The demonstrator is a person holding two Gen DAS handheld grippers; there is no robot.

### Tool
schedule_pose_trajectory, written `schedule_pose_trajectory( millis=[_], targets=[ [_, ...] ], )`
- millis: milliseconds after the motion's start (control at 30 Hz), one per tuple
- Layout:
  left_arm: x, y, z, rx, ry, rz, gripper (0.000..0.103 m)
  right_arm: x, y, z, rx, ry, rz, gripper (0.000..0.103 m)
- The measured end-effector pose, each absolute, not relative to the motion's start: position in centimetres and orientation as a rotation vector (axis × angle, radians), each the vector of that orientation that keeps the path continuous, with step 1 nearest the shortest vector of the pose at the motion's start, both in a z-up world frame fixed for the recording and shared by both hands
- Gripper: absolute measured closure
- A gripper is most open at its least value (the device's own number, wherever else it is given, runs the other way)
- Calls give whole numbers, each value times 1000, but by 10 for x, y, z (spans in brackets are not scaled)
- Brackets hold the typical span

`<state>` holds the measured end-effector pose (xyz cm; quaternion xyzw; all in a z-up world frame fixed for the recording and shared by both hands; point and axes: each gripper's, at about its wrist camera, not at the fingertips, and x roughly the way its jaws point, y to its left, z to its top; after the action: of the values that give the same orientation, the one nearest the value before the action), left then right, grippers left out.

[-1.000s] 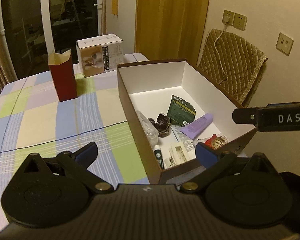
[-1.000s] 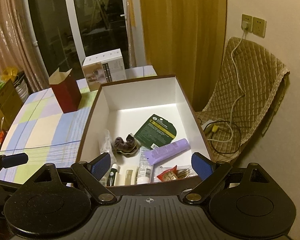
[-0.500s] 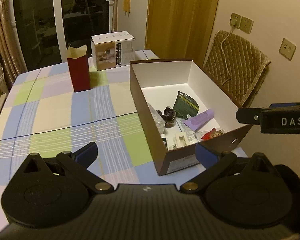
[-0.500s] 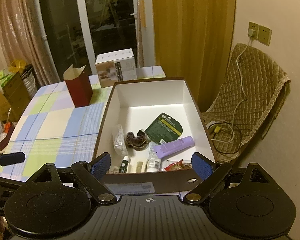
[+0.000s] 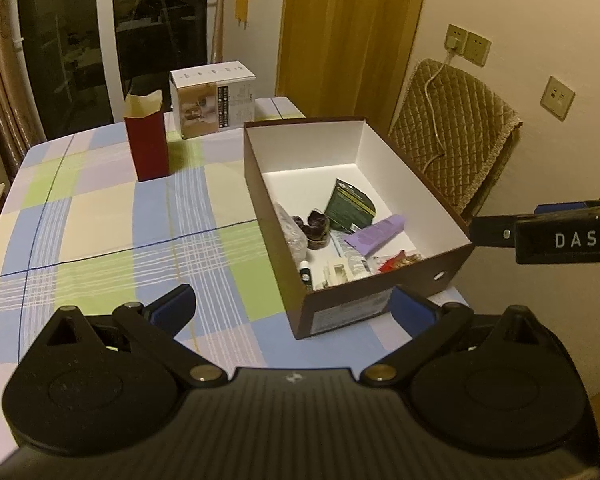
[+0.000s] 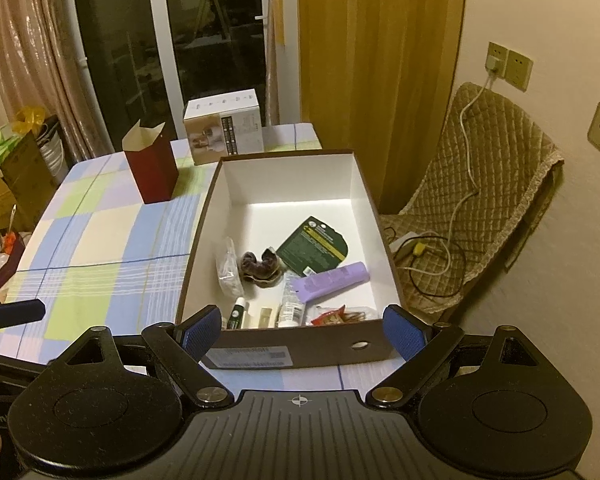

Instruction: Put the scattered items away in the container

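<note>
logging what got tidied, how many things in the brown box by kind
tubes: 2, purple tube, white tube
packets: 3, dark green packet, clear bag, red snack packet
hair scrunchie: 1
lip balm stick: 1
small beige item: 1
total: 8

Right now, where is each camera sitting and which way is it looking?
Left wrist: rides on the left gripper, open, above the table's near edge, facing the checked tablecloth and brown box; the right gripper pokes in from the right edge, with a bit of hand below it.
Right wrist: rides on the right gripper, open, looking straight into the brown box; the left gripper's tip shows at the left edge.
Both see the box, purple tube, red carton, white box and quilted chair.
</note>
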<state>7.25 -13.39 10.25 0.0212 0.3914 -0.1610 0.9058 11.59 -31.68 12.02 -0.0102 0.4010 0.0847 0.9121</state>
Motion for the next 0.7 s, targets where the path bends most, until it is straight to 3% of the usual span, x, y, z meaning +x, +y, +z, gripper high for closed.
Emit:
schedule_pose_trajectory(
  millis=[700],
  targets=[
    [70, -150, 113, 40, 832, -341, 1, 102, -322, 137, -39, 838, 173, 10]
  ],
)
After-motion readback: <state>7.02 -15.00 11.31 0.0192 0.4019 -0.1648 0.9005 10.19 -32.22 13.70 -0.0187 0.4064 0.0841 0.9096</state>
